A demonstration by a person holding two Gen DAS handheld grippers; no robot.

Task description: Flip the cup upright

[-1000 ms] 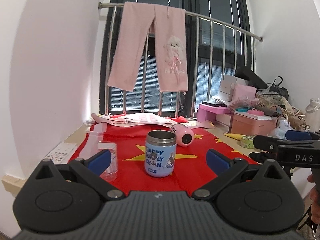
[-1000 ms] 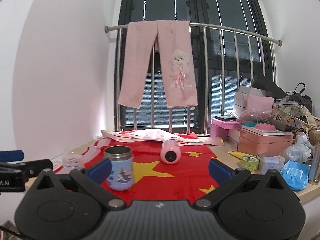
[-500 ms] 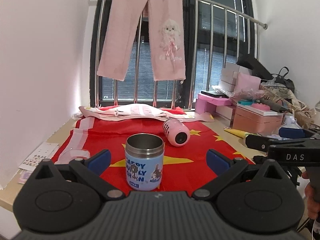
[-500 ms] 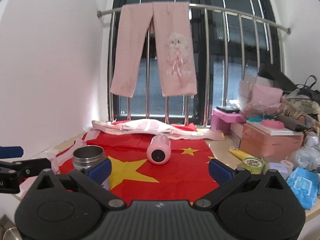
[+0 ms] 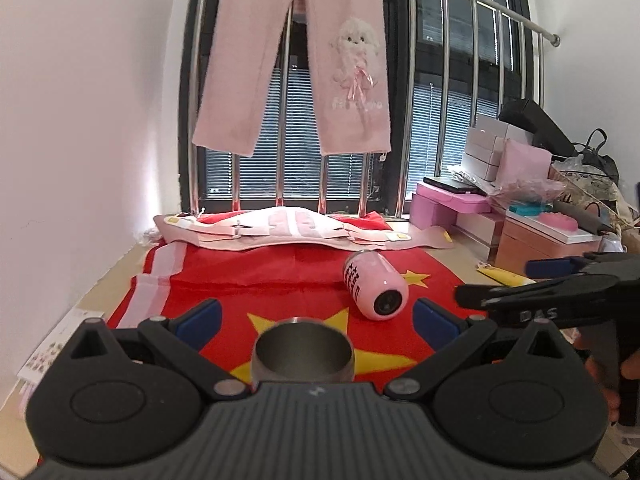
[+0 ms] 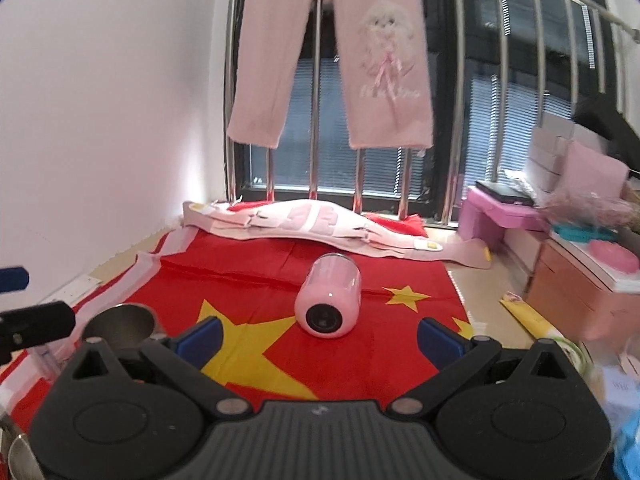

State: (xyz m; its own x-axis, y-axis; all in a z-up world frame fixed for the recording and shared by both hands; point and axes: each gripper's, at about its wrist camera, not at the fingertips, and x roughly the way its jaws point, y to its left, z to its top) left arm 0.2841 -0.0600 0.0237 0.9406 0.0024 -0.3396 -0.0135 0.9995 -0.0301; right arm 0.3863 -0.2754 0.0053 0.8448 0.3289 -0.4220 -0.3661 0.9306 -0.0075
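A pink cup [image 5: 375, 290] lies on its side on the red flag cloth [image 5: 280, 280], its base toward the cameras; it also shows in the right wrist view [image 6: 329, 299]. A blue steel-rimmed cup [image 5: 303, 352] stands upright, close under my left gripper [image 5: 316, 318], which is open with the rim between its fingers. It shows at the left in the right wrist view [image 6: 120, 320]. My right gripper [image 6: 318, 338] is open and empty, pointing at the pink cup from a short distance; it is also seen in the left wrist view [image 5: 532, 296].
A folded pink-and-white garment [image 5: 288, 228] lies at the back of the cloth. Pink trousers [image 5: 300, 60] hang on the steel rail. Boxes and bags [image 5: 540, 208] crowd the right side. A white wall [image 5: 80, 120] is on the left.
Both grippers have moved forward and down. The blue cup now sits close under the left gripper, and the pink cup is nearer and centred before the right gripper.
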